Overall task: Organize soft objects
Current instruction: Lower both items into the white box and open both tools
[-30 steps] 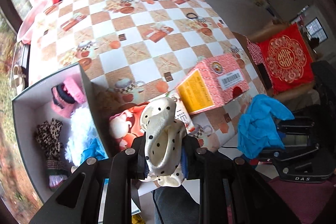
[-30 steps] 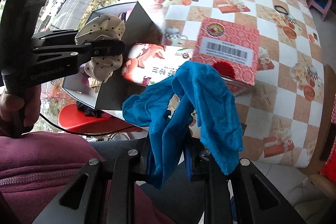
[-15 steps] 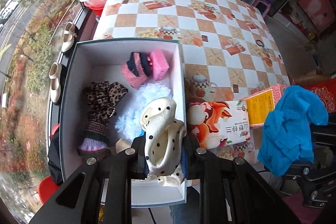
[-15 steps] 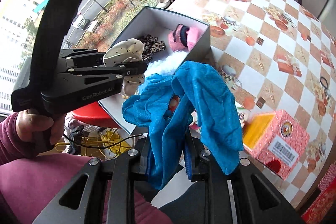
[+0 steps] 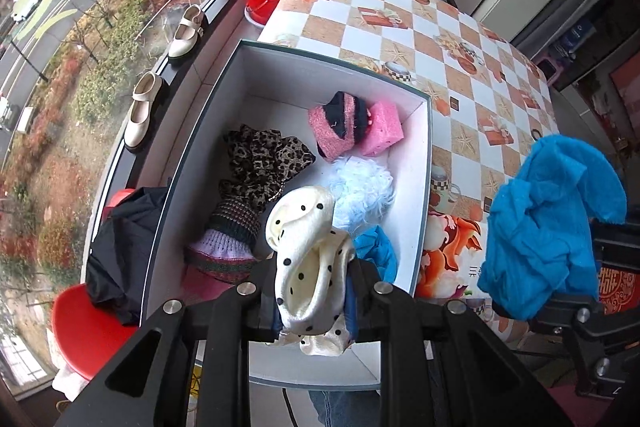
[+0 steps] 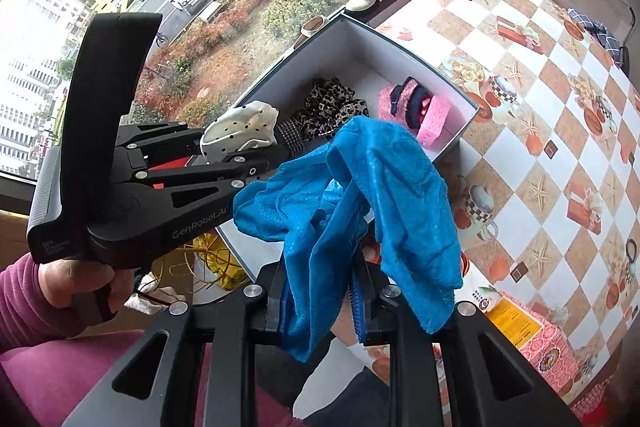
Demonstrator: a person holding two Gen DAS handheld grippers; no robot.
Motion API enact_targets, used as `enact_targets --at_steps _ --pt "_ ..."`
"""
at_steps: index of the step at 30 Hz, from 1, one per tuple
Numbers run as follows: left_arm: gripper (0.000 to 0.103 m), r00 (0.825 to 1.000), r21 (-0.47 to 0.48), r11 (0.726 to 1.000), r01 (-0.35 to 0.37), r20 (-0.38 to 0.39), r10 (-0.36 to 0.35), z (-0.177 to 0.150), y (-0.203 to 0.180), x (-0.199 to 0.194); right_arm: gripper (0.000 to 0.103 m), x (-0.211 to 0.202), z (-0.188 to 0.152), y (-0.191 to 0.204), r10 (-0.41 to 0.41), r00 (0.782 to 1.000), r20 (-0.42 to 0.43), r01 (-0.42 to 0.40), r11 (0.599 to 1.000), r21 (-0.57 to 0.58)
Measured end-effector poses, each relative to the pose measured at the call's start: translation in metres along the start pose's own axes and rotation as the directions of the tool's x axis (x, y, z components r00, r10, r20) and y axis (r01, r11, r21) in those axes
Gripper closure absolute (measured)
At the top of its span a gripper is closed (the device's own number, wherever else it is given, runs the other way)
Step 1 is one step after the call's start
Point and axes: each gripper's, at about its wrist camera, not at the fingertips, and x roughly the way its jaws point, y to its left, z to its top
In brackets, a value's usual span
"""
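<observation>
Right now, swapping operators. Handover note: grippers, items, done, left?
Left gripper: shut on the polka-dot cloth, held above the box.
Right gripper: shut on the blue cloth, beside the box, over the table.
Done: leopard cloth, pink sock, pink sponge, white fluffy item and knit piece are in the box.
Left: drop in both held cloths.

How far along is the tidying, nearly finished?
Looks nearly finished. Already in the box: leopard scrunchie, pink sock, pink sponge, fluffy white piece. In hand: left gripper holds the polka-dot scrunchie over the box; right gripper holds the blue cloth. Both remain to drop.
</observation>
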Motion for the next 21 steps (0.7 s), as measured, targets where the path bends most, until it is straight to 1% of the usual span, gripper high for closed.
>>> enact_targets --at_steps 7,21 --pt "0.079 1.0 -0.048 0.999 -0.01 -0.005 0.009 0.002 0.01 0.006 0.079 0.007 0.025 0.003 0.001 1.0 -0.011 -0.002 1.0 -0.029" --pt "0.079 1.0 -0.068 0.997 -0.02 -0.018 0.019 0.011 0.018 0.014 0.079 0.02 0.055 -0.001 0.001 1.0 -0.021 -0.001 0.999 -0.041"
